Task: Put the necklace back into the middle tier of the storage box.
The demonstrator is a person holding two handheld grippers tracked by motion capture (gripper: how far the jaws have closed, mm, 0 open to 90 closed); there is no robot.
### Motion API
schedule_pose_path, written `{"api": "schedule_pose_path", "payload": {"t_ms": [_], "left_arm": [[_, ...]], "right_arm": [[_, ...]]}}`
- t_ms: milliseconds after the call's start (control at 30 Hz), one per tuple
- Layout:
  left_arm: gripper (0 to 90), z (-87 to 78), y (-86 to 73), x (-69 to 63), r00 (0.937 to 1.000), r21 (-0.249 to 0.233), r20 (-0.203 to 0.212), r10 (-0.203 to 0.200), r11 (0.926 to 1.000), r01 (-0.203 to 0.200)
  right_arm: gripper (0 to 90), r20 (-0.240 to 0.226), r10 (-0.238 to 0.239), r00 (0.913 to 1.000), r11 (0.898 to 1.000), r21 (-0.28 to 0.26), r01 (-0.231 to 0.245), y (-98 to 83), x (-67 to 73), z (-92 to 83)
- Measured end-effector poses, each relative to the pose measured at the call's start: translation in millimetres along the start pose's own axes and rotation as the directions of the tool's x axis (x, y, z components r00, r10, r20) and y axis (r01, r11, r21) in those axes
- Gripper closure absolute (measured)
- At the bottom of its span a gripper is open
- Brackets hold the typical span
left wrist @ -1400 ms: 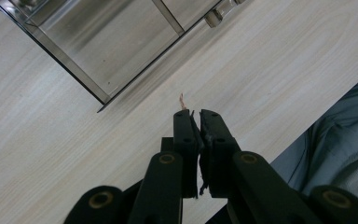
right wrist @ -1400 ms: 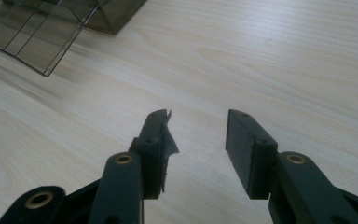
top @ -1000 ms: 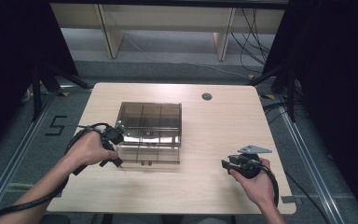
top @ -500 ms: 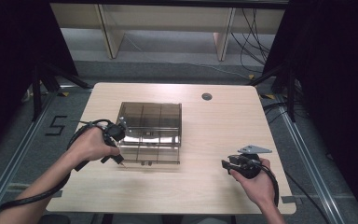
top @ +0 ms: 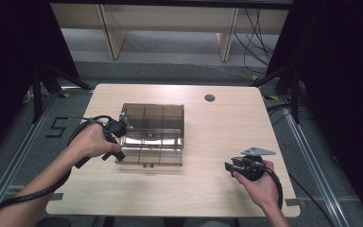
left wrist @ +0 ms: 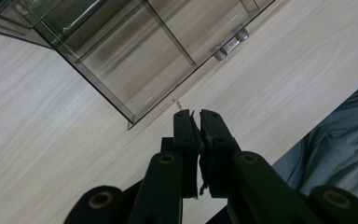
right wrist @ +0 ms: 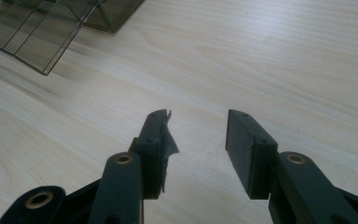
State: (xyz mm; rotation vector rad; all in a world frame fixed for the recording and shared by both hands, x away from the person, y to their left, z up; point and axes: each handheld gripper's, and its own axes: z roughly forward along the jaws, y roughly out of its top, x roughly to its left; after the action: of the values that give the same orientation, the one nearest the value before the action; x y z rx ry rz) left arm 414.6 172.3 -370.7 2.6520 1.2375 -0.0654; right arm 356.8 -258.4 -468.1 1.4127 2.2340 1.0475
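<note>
jaws of our left gripper (left wrist: 197,116) are pressed together, empty, just short of the smoky transparent plastic compartment box (top: 153,134) on the pale wooden tabletop (top: 217,127); our right gripper (right wrist: 198,128) gapes wide, the box well beyond it.

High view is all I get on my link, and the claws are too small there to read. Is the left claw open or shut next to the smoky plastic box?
Observer: Shut. In the left gripper view the left claw has its jaws pressed together with nothing between them.
Operator: Is it touching the box?
Observer: No. The tips point at bare table, just off the near corner of the box.
Operator: And the right claw?
Observer: Open. In the right gripper view the right claw shows a clear gap between its jaws, with plain wood under it.
Operator: Anything inside the box?
Observer: Up close I see dividers and a small metal latch on its side, but no contents in the compartments that show.
</note>
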Motion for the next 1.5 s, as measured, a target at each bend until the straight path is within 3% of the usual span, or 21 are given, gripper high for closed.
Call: {"api": "schedule_pose_path", "payload": {"t_ms": [67,100,133,267,533,633,667,767,967,1000,1100,1200,1367,1500], "left_arm": [[85.2,-2.0,1.6,0.1,1.0,0.004,-0.001,0.007,1.0,-0.007],[85.2,-5.1,2.8,0.6,0.9999,0.018,-0.005,0.016,0.9997,-0.016],[85.2,-7.1,3.7,0.2,0.9999,0.008,-0.009,0.011,0.9999,-0.011],[85.2,-13.5,6.9,0.8,0.9998,0.004,-0.013,0.014,0.9999,-0.014],[85.2,-17.3,8.1,3.3,0.9998,-0.001,-0.016,0.008,1.0,-0.008],[85.2,-17.4,8.8,5.1,0.9998,0.004,-0.014,0.015,0.9999,-0.015],[85.2,-16.7,9.0,4.9,0.9999,-0.005,-0.009,-0.01,0.9999,0.01],[85.2,-16.2,10.4,6.9,1.0,-0.007,-0.007,-0.002,1.0,0.002],[85.2,-18.8,13.5,10.9,1.0,0.004,-0.008,-0.004,1.0,0.004],[85.2,-20.3,14.4,11.1,1.0,0.001,-0.005,-0.009,1.0,0.009],[85.2,-22.9,16.8,9.3,0.9998,0.003,-0.014,0.012,0.9999,-0.012],[85.2,-24.4,19.1,7.0,0.9998,-0.001,-0.02,0.008,1.0,-0.008],[85.2,-26.3,25.0,6.2,0.9995,-0.01,-0.032,-0.004,0.9999,0.004],[85.2,-24.4,26.9,7.5,0.9995,-0.01,-0.032,-0.007,0.9999,0.007]], "right_arm": [[59.4,-0.008,0.02,0.9998,1.0,0.001,-0.02,0.4,0.8,-0.3],[59.5,-0.003,0.007,1.0,1.0,-0.004,-0.007,-0.3,-0.2,0.7],[59.5,-0.008,0.039,0.9992,0.999,0.018,-0.038,0.7,2.0,0.5],[59.4,-0.001,0.012,0.9999,1.0,0.006,-0.012,1.2,3.1,2.5],[59.3,-0.022,0.015,0.9996,1.0,0.011,-0.015,0.1,2.4,4.0],[59.4,-0.024,0.025,0.9994,1.0,0.019,-0.025,0.2,3.2,4.3],[59.4,-0.022,0.05,0.9985,0.998,0.034,-0.049,0.4,4.8,3.0],[59.4,-0.019,0.022,0.9996,0.999,0.024,-0.021,0.3,3.1,4.2],[59.2,-0.022,0.048,0.9986,0.998,0.047,-0.047,0.6,3.3,3.8],[59.2,-0.015,0.016,0.9998,1.0,0.024,-0.016,0.6,-0.1,3.4],[59.2,-0.02,0.053,0.9984,0.997,0.052,-0.052,0.5,-2.6,2.3],[59.1,-0.011,0.073,0.9973,0.996,0.053,-0.072,0.9,-1.6,3.7],[59.0,-0.005,0.052,0.9987,0.997,0.063,-0.051,0.4,-2.6,2.7],[59.0,-0.021,0.066,0.9976,0.996,0.062,-0.065,0.4,-2.7,2.3]]}}
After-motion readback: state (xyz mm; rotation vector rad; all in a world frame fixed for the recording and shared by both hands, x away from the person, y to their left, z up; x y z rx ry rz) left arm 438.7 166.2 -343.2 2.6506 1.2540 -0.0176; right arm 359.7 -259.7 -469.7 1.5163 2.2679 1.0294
